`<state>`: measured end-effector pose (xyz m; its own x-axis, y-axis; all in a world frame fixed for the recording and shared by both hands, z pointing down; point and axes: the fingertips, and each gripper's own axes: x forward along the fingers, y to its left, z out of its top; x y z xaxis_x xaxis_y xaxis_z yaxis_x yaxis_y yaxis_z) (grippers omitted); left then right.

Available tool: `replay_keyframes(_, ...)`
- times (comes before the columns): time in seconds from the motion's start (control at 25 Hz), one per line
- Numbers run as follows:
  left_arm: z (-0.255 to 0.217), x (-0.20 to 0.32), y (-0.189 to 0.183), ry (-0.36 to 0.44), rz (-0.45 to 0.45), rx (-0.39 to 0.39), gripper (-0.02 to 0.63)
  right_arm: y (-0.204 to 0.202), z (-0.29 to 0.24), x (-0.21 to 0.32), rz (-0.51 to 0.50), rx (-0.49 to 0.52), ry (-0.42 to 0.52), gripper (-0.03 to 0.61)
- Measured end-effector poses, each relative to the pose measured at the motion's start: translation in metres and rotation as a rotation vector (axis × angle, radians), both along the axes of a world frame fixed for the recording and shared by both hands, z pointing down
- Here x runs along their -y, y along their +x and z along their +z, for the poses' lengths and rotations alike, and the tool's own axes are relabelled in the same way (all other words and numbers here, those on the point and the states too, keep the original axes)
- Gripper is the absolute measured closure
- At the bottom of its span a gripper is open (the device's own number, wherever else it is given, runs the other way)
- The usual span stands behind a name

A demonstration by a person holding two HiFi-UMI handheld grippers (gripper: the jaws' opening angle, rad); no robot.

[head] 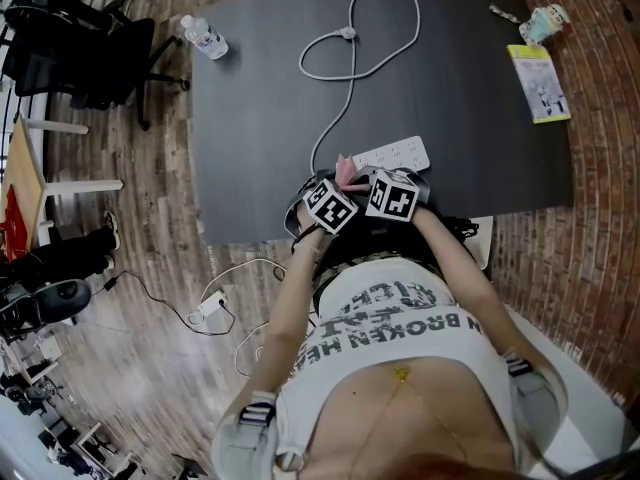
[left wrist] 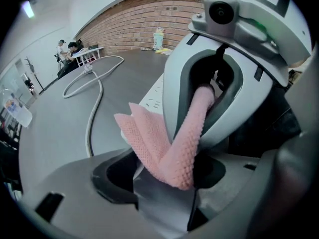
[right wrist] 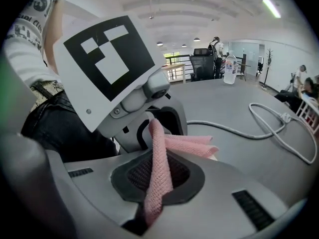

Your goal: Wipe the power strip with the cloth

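A pink waffle cloth [head: 348, 173] is stretched between my two grippers at the near edge of the dark table [head: 260, 118]. My left gripper [head: 343, 186] is shut on one end; its view shows the cloth [left wrist: 172, 151] rising out of its jaws into the right gripper [left wrist: 215, 86] facing it. My right gripper [head: 364, 181] is shut on the other end; in its view the cloth [right wrist: 158, 168] runs up to the left gripper [right wrist: 149, 126]. The white power strip [head: 392, 155] lies just beyond the grippers, with part of the strip [left wrist: 152, 97] showing behind the cloth.
The strip's white cable [head: 350, 58] loops across the table's middle. A water bottle [head: 204, 37] lies at the far left corner, a yellow booklet [head: 540, 83] and a small cup [head: 546, 23] at the far right. A black office chair [head: 80, 53] stands left of the table.
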<state>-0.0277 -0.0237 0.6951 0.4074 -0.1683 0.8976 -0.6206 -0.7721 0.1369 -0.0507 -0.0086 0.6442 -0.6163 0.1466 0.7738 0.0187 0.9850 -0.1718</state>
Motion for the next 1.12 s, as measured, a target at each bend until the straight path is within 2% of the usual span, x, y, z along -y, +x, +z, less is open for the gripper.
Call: replay_keyframes(1.12,0.001,0.0,0.0,0.004,0.0,-0.004,0.342,0.01,0.008,0.009,0.082,-0.021,0.004,0.561)
